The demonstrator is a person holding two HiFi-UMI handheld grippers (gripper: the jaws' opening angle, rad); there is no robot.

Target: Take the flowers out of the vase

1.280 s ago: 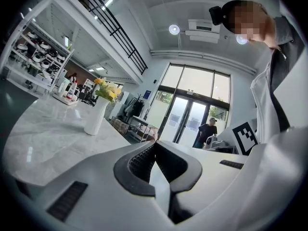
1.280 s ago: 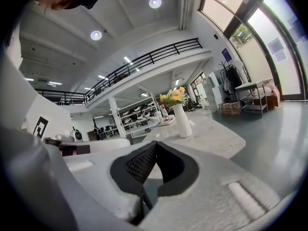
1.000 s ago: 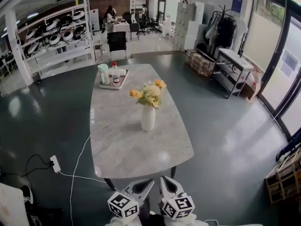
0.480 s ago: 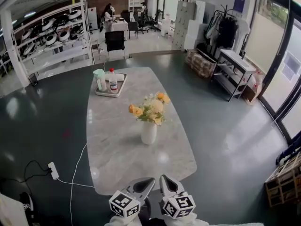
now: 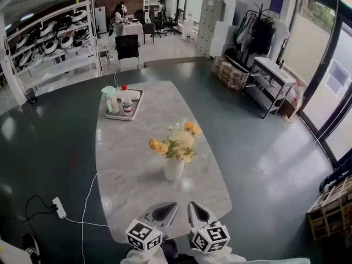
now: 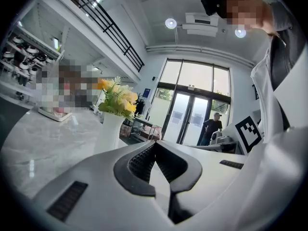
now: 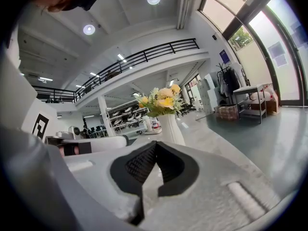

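Yellow and cream flowers [image 5: 175, 142] were found standing in the white ceramic vase [image 5: 174, 170] on the grey marble desk [image 5: 126, 158]. The left tool [image 5: 166, 209] and the right tool [image 5: 193, 209] were noted clenched and empty, well short of that vase.

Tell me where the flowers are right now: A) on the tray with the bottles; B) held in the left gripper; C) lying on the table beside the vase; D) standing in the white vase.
D: the flowers stand upright in the white vase on the table, while the left gripper and right gripper are shut, empty and short of it.
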